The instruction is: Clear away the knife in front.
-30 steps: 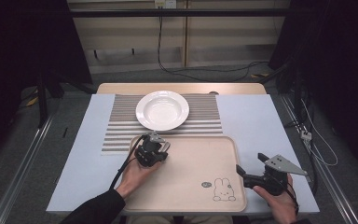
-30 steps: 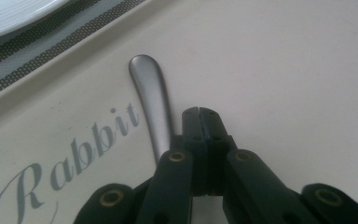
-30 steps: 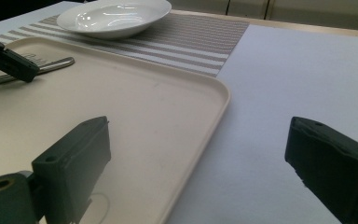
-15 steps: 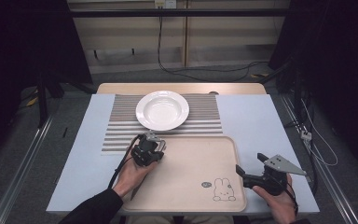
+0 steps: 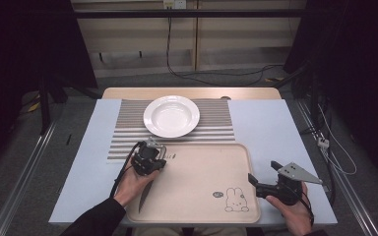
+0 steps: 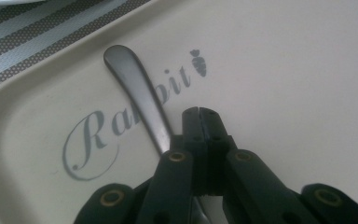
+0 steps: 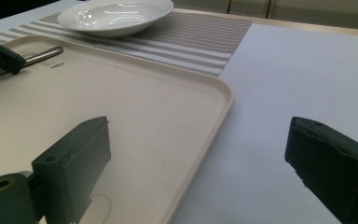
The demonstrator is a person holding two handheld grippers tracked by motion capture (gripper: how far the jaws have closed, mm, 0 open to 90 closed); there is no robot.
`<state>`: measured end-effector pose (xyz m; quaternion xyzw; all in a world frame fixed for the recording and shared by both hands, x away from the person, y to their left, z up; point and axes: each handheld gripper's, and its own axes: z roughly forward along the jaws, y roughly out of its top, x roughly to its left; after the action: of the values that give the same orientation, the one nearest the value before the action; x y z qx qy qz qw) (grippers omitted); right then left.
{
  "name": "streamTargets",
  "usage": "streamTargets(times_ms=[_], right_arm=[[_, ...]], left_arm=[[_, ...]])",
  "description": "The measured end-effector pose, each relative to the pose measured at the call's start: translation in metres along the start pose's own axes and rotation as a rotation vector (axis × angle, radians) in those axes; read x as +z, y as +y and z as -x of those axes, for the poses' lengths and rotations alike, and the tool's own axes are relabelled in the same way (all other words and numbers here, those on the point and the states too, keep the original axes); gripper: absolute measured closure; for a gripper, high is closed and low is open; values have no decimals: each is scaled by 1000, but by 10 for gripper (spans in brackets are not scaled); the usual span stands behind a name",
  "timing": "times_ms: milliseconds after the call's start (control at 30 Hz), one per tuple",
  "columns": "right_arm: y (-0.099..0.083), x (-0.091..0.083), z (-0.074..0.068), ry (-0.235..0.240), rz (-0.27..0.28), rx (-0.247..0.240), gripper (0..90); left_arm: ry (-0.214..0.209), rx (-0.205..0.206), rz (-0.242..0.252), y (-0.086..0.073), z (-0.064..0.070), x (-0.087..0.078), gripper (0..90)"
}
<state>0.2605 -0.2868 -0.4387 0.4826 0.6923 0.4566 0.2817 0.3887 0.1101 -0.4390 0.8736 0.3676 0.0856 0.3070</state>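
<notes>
Hovering over the tray (image 6: 23, 126), the left gripper (image 6: 199, 112) is clenched empty, the utensil handle (image 6: 137, 91) lying just beside its jaws; the right gripper (image 7: 196, 154) gapes wide, idle; next, probably, reopening and straddling the handle.

A wooden table (image 5: 128, 92) carries a pale blue cover (image 5: 280, 132), on which a striped placemat (image 5: 216, 123) lies at the far middle and a beige tray (image 5: 197, 196) sits at the near edge, overlapping the placemat's near edge.
</notes>
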Motion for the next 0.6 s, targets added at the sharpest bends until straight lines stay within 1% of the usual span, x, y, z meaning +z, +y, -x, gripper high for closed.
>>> streamTargets(times_ms=[67,200,267,300,333,467,600], right_arm=[[0,0,0,-1,0,0,67],[0,0,0,-1,0,1,67],[0,0,0,-2,-1,1,67],[0,0,0,-4,-1,-1,66],[0,0,-1,-4,-1,-1,67],[0,0,0,-4,-1,0,67],[0,0,0,-3,-1,-1,67]], left_arm=[[5,7,-4,-3,-2,-3,900],[5,-29,6,-10,-8,-8,900],[10,-38,10,-14,-11,-11,900],[6,-54,16,-16,-13,-12,900],[7,-61,18,-17,-15,-13,900],[11,-82,22,-20,-19,-16,900],[19,-90,20,-23,-22,-18,900]])
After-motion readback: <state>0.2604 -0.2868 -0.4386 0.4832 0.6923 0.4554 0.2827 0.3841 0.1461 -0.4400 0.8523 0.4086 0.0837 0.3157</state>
